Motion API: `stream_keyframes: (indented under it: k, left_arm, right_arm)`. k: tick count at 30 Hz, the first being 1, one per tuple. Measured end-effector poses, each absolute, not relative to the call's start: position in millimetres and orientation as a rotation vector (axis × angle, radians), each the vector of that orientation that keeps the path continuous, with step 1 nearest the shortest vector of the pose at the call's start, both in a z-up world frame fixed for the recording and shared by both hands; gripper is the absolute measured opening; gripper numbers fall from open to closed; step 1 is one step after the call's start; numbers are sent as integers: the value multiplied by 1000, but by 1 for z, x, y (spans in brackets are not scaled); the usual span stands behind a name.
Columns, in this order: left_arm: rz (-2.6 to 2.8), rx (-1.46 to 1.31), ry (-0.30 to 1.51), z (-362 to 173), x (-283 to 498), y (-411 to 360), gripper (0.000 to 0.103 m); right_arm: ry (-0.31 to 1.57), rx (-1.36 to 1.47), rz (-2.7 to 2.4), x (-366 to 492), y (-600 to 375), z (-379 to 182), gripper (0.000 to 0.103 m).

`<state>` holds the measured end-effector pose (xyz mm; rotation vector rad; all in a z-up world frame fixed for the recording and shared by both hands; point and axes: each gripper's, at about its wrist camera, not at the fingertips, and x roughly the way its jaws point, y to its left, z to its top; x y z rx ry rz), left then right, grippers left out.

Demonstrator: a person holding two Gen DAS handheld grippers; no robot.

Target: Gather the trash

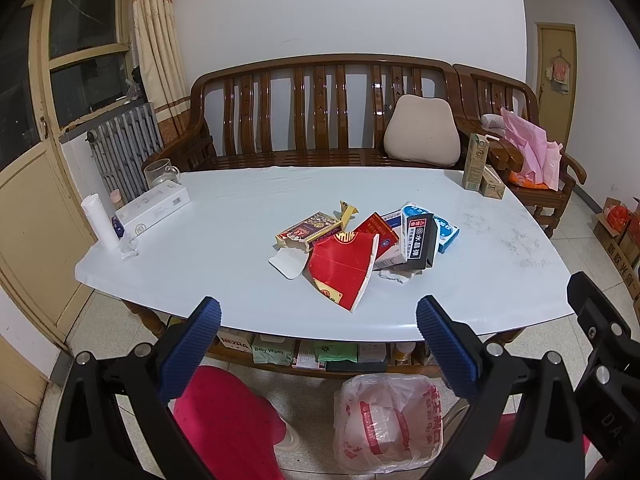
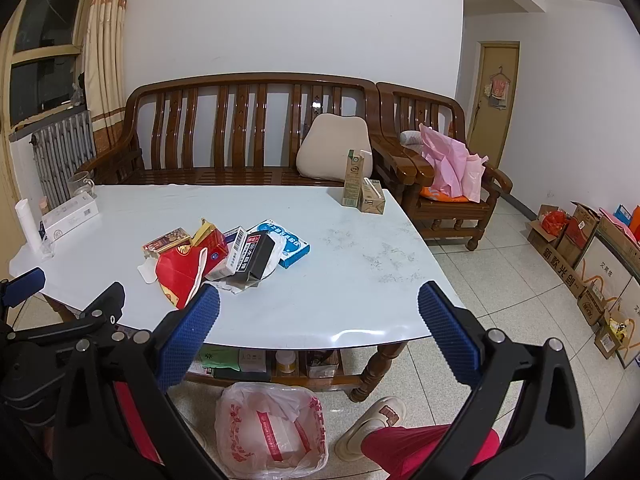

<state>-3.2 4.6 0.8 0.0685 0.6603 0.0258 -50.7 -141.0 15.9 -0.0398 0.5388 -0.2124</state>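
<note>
A heap of flattened boxes lies mid-table: a torn red carton (image 1: pixel 344 268) (image 2: pixel 178 272), a brown patterned box (image 1: pixel 310 230) (image 2: pixel 166 240), a black-and-white box (image 1: pixel 418 240) (image 2: pixel 256 254) and a blue-and-white packet (image 1: pixel 446 232) (image 2: pixel 290 246). A crumpled white scrap (image 1: pixel 396 276) lies by them. On the floor under the table's near edge stands a bin lined with a white-and-red plastic bag (image 1: pixel 386 422) (image 2: pixel 272 428). My left gripper (image 1: pixel 318 338) is open and empty, in front of the table edge. My right gripper (image 2: pixel 320 332) is open and empty too, to the left one's right.
The white table (image 1: pixel 200 240) (image 2: pixel 360 280) carries a white box (image 1: pixel 154 206), a white tube (image 1: pixel 98 222), a glass mug (image 1: pixel 160 172) and two cartons (image 1: pixel 482 170) (image 2: pixel 362 188). A wooden bench and armchair stand behind. Cardboard boxes (image 2: pixel 580 256) line the right wall. A person's red-trousered legs (image 1: pixel 228 420) (image 2: pixel 424 448) are below.
</note>
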Motion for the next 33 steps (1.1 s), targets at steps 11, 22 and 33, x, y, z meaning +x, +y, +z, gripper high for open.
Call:
stream_keyframes:
  k: [11,22,33]
  left_arm:
    - [26,69,661,1,-3,6,96]
    - [25,69,660,1,-3,9,96]
    - [-6,122,683,11,15,20,96]
  right_arm:
    - [542,-37,-210,-50,-141,15,98]
    - [547,-32,-205,-49,-141,11,98]
    - [584,-30,-170,-38,-146,3,98]
